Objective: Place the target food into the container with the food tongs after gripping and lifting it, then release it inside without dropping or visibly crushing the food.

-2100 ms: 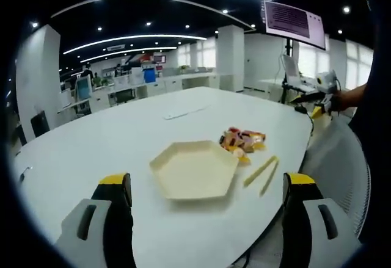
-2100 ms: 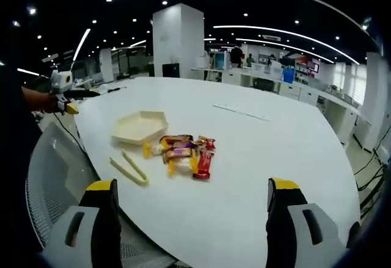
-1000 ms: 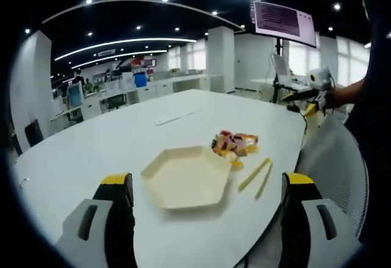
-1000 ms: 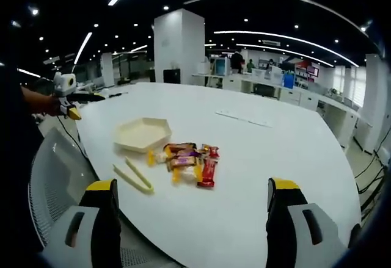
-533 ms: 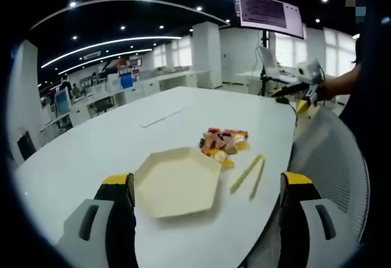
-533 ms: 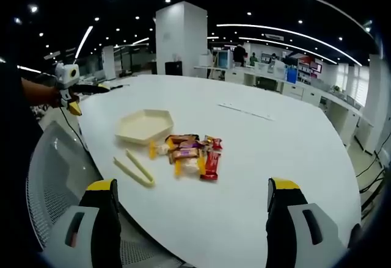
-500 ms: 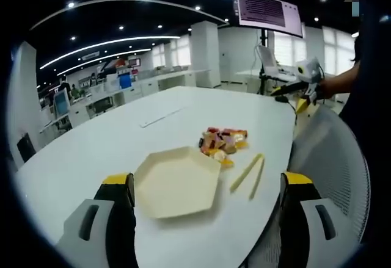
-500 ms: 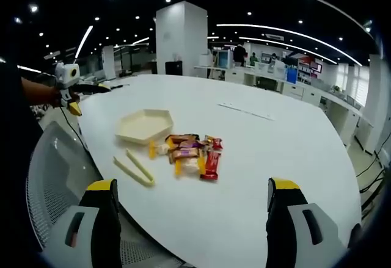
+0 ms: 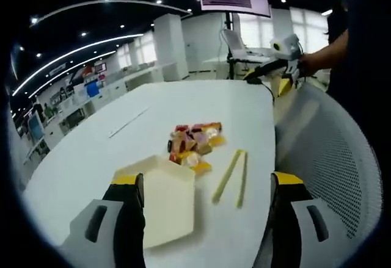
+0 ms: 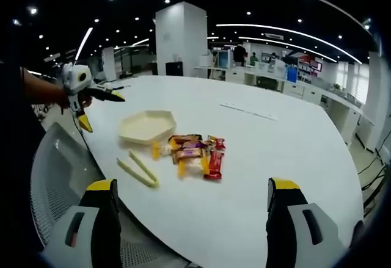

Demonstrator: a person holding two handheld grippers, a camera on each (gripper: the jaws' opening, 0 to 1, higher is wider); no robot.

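Lying on the white table, your target food is a loose pile of wrapped snacks in glossy red, orange and brown wrappers; it sits between the pale hexagonal container and the table's middle, just beside the matte yellow tongs; your left gripper hangs over the container, jaws wide apart and empty; your right gripper is likewise spread, holding nothing; its view catches your left gripper from the side, while the left gripper view catches a mesh chair back.
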